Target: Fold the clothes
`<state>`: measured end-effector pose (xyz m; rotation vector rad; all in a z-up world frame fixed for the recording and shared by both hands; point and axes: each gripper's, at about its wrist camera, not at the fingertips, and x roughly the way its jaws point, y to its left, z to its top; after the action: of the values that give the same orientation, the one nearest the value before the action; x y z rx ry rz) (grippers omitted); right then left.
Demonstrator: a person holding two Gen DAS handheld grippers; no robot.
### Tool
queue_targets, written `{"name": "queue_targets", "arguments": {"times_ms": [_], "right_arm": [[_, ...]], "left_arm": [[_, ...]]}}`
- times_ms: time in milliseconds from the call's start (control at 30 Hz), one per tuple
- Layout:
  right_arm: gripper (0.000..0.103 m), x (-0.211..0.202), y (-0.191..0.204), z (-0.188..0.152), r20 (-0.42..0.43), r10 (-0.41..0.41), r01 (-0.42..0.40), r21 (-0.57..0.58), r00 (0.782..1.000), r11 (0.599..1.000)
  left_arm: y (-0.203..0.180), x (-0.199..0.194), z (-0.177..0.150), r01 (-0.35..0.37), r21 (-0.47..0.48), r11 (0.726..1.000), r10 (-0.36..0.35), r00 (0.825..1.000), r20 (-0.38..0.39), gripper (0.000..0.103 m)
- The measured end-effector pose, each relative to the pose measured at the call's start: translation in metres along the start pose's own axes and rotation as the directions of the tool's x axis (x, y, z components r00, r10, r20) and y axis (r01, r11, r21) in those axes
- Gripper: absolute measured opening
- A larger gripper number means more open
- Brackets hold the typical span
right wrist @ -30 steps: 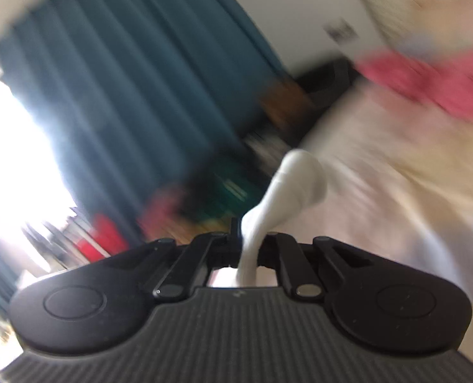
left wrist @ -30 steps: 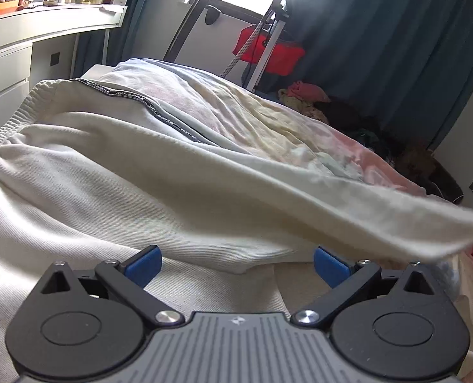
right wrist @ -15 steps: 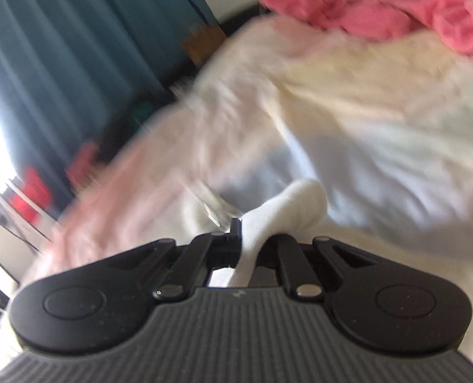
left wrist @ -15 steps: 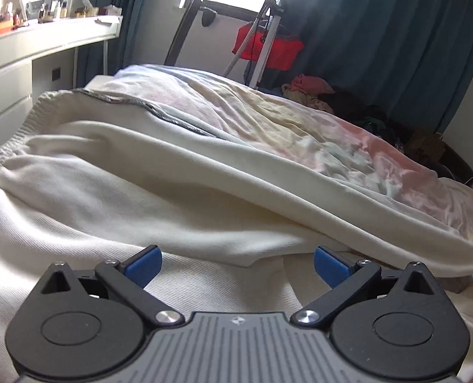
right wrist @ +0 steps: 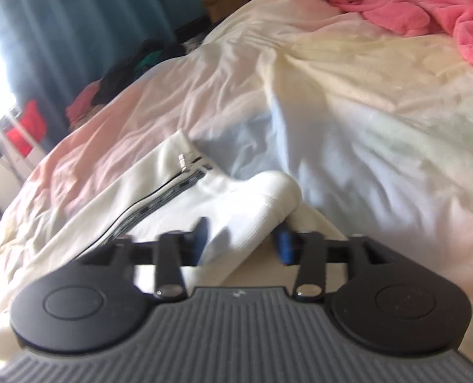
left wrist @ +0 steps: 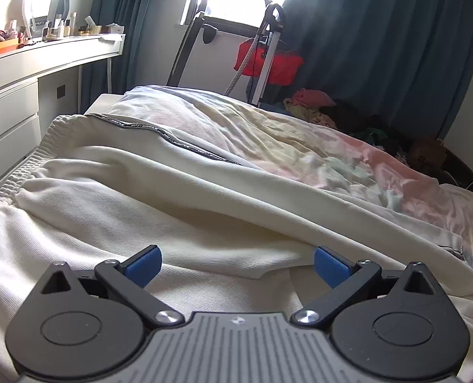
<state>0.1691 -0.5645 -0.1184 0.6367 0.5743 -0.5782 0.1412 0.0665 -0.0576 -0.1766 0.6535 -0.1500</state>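
Bed: fills both views under a rumpled pastel sheet; everything lies on it.
Cream garment: ribbed, with an elastic hem at the left and a zip tape along its upper edge, spread lengthways on the bed. A second ago its far end hung in the air; now the upper layer lies down along the one beneath, so one lengthwise fold looks made.
Pink garment: heaped at the far corner of the bed, well apart, probably waiting its turn.
Right hand-held gripper: a second ago it was clenched on the cream end; now its jaws have parted, the white roll of cloth lying loose between them, released or very nearly.
Left hand-held gripper: spread wide, grasping nothing, low over the near fold as before.
Zip pull: lies flat beside the dropped end.
Meaning: the carry is finished; smoothing or a crosswise fold seems next.
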Motion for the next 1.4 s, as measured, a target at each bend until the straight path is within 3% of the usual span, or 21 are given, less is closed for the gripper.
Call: {"name": "queue_targets", "arguments": {"times_ms": [67,167,267,433,633,733,867,1000,1133,1267,1400], "right_arm": [[0.077,-0.021,0.004,0.0,0.001,-0.016,0.017,-0.049,1.0,0.999],[0.077,-0.059,0.008,-0.005,0.026,-0.009,0.013,-0.136,1.0,0.991],[0.078,-0.092,-0.002,-0.011,0.036,0.004,0.001,-0.134,0.999,0.991],[0.078,-0.121,-0.054,-0.022,0.044,-0.013,0.009,0.078,0.999,0.997],[0.076,-0.112,-0.11,-0.044,0.016,0.039,-0.042,0.333,0.999,0.942],[0.069,-0.111,-0.113,-0.047,0.019,0.02,-0.025,0.341,1.0,0.94],[0.072,-0.129,-0.116,-0.048,0.11,-0.056,0.014,0.345,0.992,0.938],[0.072,-0.132,-0.134,-0.052,0.083,-0.033,-0.003,0.405,0.996,0.914],[0.072,-0.128,-0.146,-0.059,0.05,0.047,-0.064,0.431,0.998,0.9],[0.072,-0.117,-0.144,-0.067,0.037,0.103,-0.109,0.453,0.994,0.885],[0.067,-0.103,-0.134,-0.072,0.034,0.147,-0.146,0.459,0.989,0.877]], "left_arm": [[-0.005,-0.003,-0.002,-0.01,0.02,1.0,0.009,1.0,0.017,0.102],[-0.008,-0.013,-0.005,-0.009,0.03,0.999,0.008,0.999,0.031,0.102],[-0.008,-0.024,-0.007,0.0,0.028,1.0,-0.001,0.999,0.034,0.102],[0.007,-0.045,-0.007,0.0,-0.034,0.999,0.001,1.0,0.019,0.102],[0.082,-0.088,0.0,-0.148,-0.183,0.972,0.143,0.989,-0.042,0.102],[0.13,-0.105,0.0,-0.235,-0.326,0.916,0.206,0.971,-0.122,0.102],[0.192,-0.119,0.0,-0.266,-0.548,0.793,0.199,0.963,-0.18,0.101],[0.227,-0.114,-0.004,-0.343,-0.6,0.723,0.276,0.939,-0.205,0.099],[0.239,-0.096,-0.008,-0.321,-0.659,0.68,0.223,0.947,-0.231,0.093],[0.242,-0.075,-0.017,-0.222,-0.725,0.652,0.081,0.971,-0.225,0.087],[0.254,-0.063,-0.031,-0.11,-0.807,0.58,-0.041,0.986,-0.164,0.07]]}}
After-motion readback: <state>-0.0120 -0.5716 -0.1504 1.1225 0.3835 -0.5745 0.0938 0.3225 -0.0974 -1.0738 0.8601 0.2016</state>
